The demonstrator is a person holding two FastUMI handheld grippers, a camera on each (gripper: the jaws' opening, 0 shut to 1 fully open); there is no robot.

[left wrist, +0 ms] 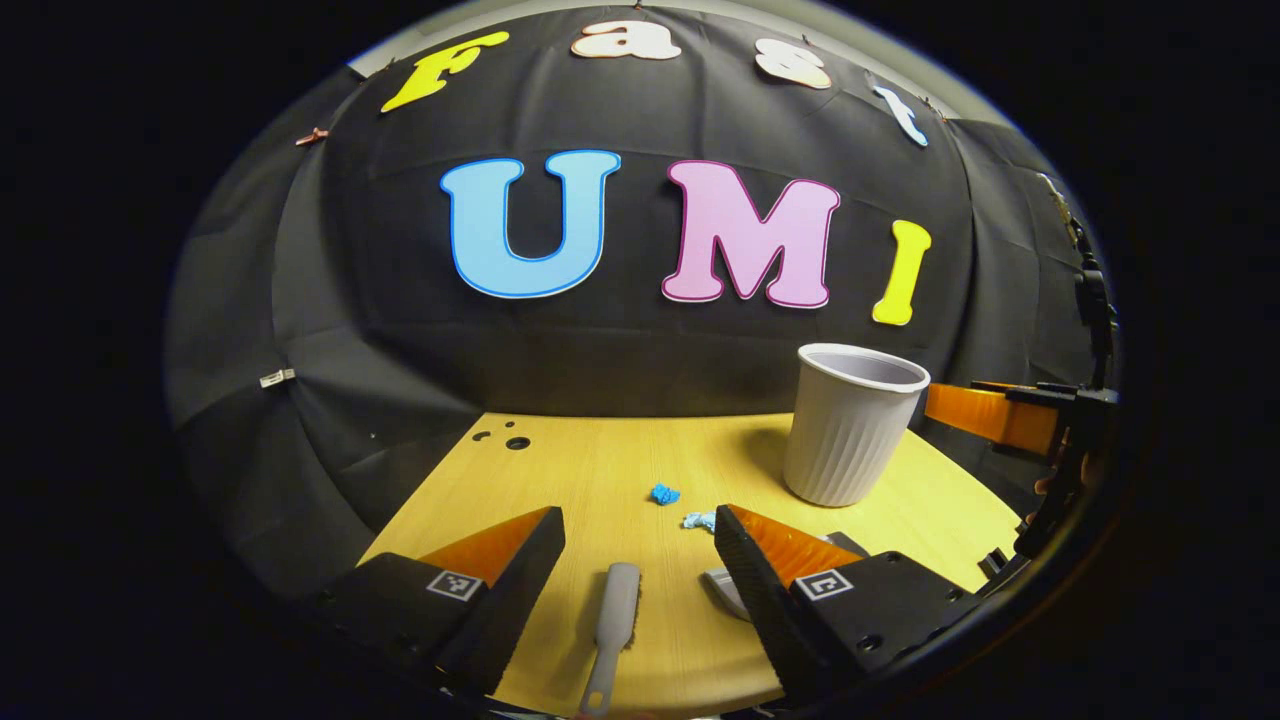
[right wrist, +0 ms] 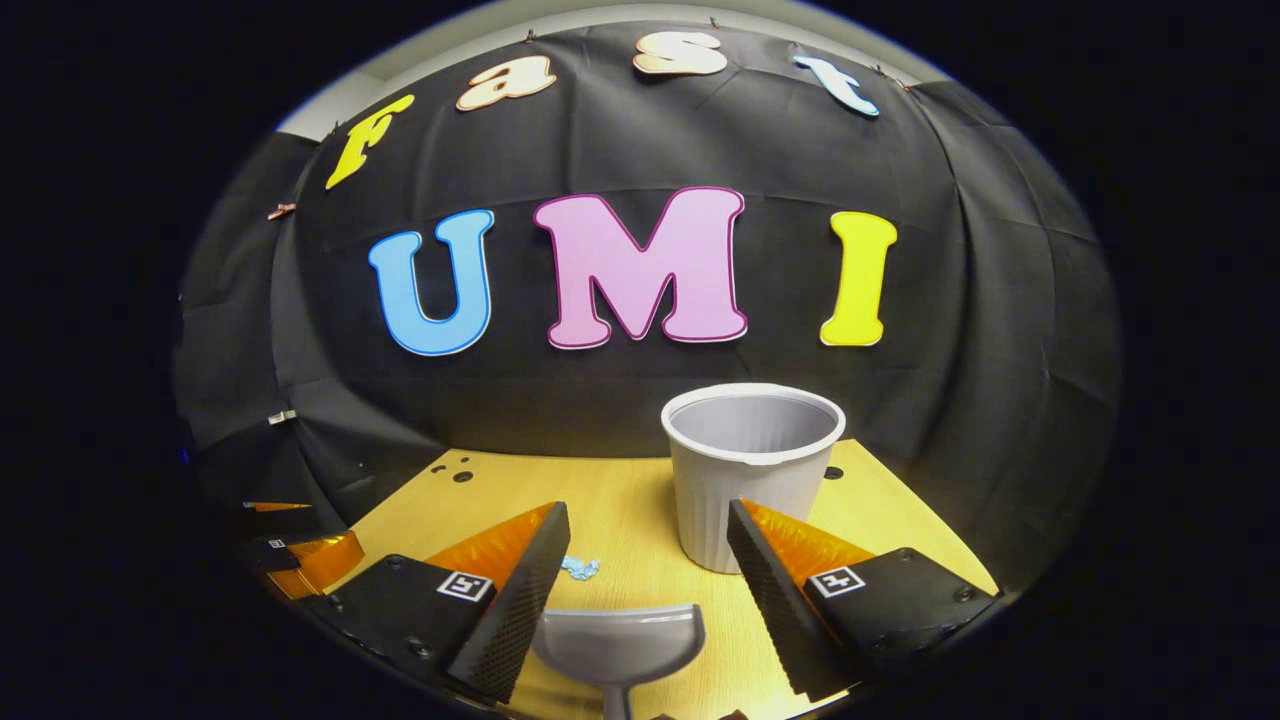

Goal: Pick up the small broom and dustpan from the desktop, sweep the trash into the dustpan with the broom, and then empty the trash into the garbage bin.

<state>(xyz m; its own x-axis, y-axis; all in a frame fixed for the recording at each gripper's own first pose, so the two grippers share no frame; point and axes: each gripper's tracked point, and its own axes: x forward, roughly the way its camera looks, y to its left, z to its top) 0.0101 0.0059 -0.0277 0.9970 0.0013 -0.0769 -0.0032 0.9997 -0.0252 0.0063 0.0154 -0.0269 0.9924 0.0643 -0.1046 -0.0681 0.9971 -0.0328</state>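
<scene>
In the left gripper view, the left gripper [left wrist: 640,530] hangs low over the wooden bench [left wrist: 600,470] with its jaws spread wide and nothing between them; the small grey broom [left wrist: 612,625] lies flat on the bench in the gap below, handle toward the camera, touching neither finger. Just beside the broom, a grey edge of the dustpan [left wrist: 725,590] peeks out from behind the finger on that view's right side. In the right gripper view, the right gripper [right wrist: 648,525] also has its jaws spread and empty, and the dustpan [right wrist: 618,640] sits on the bench directly beneath them, its scoop facing away. A little farther out lie the scraps of blue trash [left wrist: 665,494], two small crumpled bits near each other in the middle of the bench. Beyond them stands the ribbed grey garbage bin [right wrist: 752,475], upright and open-topped, near the far edge of the bench.
</scene>
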